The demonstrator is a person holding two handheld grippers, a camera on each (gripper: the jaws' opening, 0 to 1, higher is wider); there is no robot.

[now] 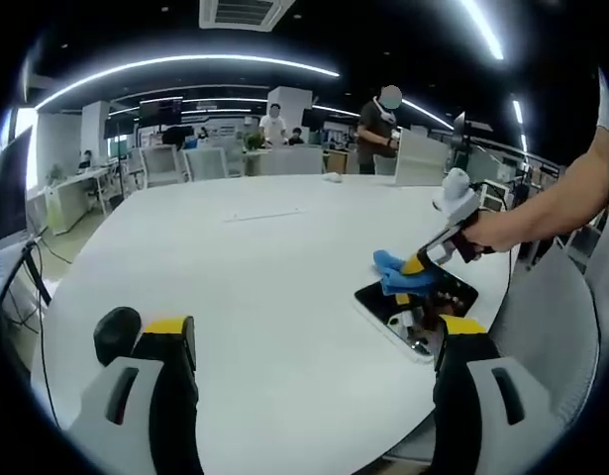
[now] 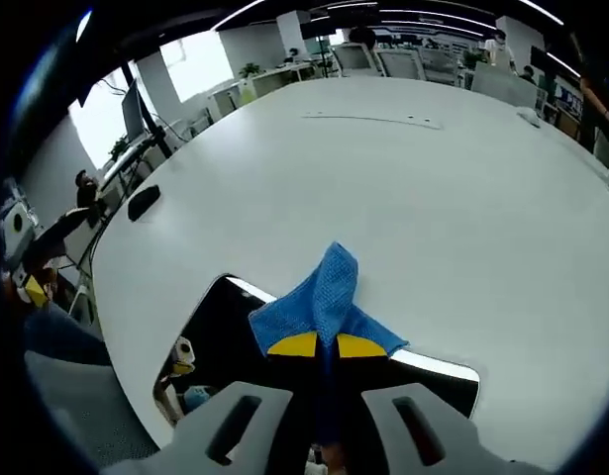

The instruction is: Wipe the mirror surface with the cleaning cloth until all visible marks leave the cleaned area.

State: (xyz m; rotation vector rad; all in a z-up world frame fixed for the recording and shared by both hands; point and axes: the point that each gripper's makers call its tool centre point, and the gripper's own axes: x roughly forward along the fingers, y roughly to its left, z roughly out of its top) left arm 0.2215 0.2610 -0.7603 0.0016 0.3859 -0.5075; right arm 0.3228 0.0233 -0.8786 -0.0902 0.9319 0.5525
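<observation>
The right gripper [image 2: 327, 346] has its yellow-tipped fingers pinched tight on the blue cleaning cloth [image 2: 324, 297], pressing it onto the dark mirror [image 2: 220, 327], which lies flat near the edge of the white table [image 2: 383, 178]. The left gripper [image 1: 314, 341] hovers over the table with fingers spread wide, holding nothing. A dark object, perhaps a mouse [image 2: 144, 201], sits by the far edge.
</observation>
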